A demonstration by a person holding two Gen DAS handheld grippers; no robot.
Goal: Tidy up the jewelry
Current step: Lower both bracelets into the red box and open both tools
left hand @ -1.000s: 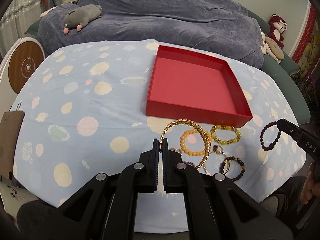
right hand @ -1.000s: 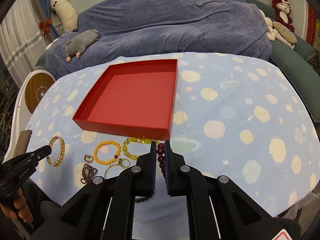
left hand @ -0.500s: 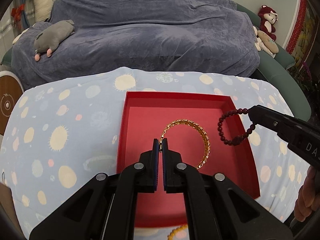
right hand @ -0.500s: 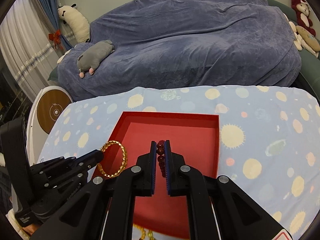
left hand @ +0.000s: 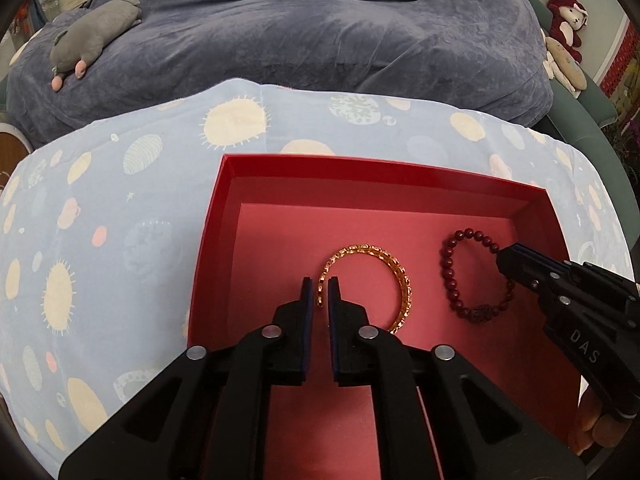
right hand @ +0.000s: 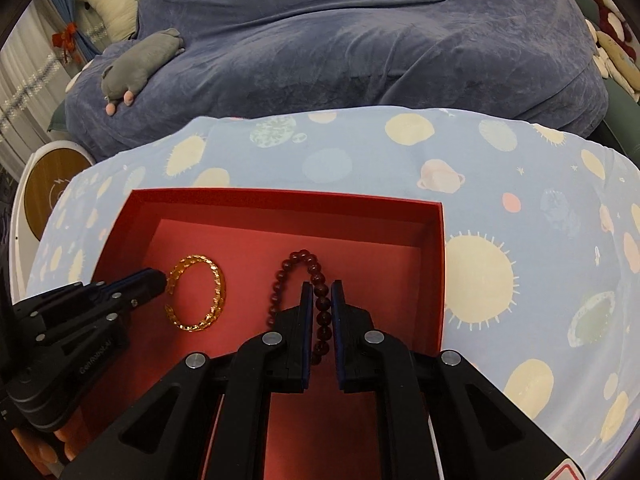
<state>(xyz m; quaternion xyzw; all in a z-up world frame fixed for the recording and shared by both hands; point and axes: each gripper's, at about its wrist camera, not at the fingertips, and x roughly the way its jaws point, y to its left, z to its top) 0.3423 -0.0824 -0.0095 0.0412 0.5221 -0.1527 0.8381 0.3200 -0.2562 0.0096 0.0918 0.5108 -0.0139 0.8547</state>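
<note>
A shallow red box point(left hand: 224, 216) point(right hand: 434, 280) sits on the spotted blue cloth. A gold chain bangle point(left hand: 402, 284) point(right hand: 218, 292) lies on its floor, with one end between the parted fingers of my left gripper point(left hand: 321, 286) point(right hand: 158, 280). A dark red bead bracelet point(left hand: 450, 280) point(right hand: 280, 284) lies to its right, with one side between the parted fingers of my right gripper point(right hand: 321, 292) point(left hand: 506, 256). Both grippers are slightly open and reach down into the box.
A blue-grey blanket covers the sofa point(left hand: 320, 28) behind the table. A grey plush toy point(left hand: 92, 40) lies on it at left, more plush toys point(left hand: 566, 20) at right. A round white and wood device point(right hand: 48, 188) stands at left.
Both grippers carried their bracelets from above the box down onto its floor. Their fingers were shut on the bracelets before and have now parted a little.
</note>
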